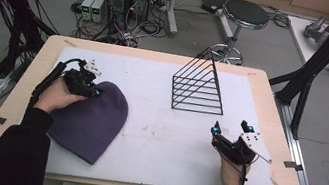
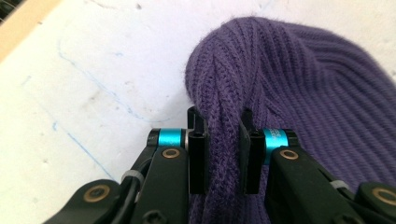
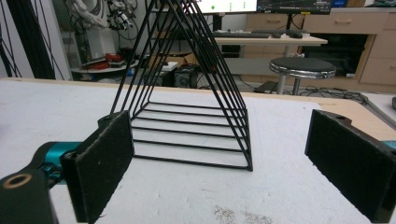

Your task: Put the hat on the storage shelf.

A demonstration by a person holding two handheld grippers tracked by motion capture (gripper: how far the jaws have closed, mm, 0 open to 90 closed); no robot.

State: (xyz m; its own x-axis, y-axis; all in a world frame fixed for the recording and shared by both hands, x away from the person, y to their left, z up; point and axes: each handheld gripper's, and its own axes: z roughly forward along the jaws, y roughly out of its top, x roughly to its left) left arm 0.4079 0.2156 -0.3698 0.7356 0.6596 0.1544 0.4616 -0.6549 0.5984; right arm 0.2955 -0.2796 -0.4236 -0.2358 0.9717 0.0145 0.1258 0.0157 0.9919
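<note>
The left gripper (image 2: 223,140) is clamped on a raised fold of the purple beanie (image 2: 299,84). The right gripper (image 3: 219,154) stands wide apart, holding nothing.

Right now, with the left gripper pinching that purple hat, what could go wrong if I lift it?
1. The left gripper pinches only a narrow fold of the purple beanie near its rounded top, so the stretchy knit may slip out as it rises.
2. The wire rack stands close beside the beanie; a swinging hat could snag or tip it.
3. The right gripper is open and apart from the beanie, so nothing supports its hanging end.
</note>
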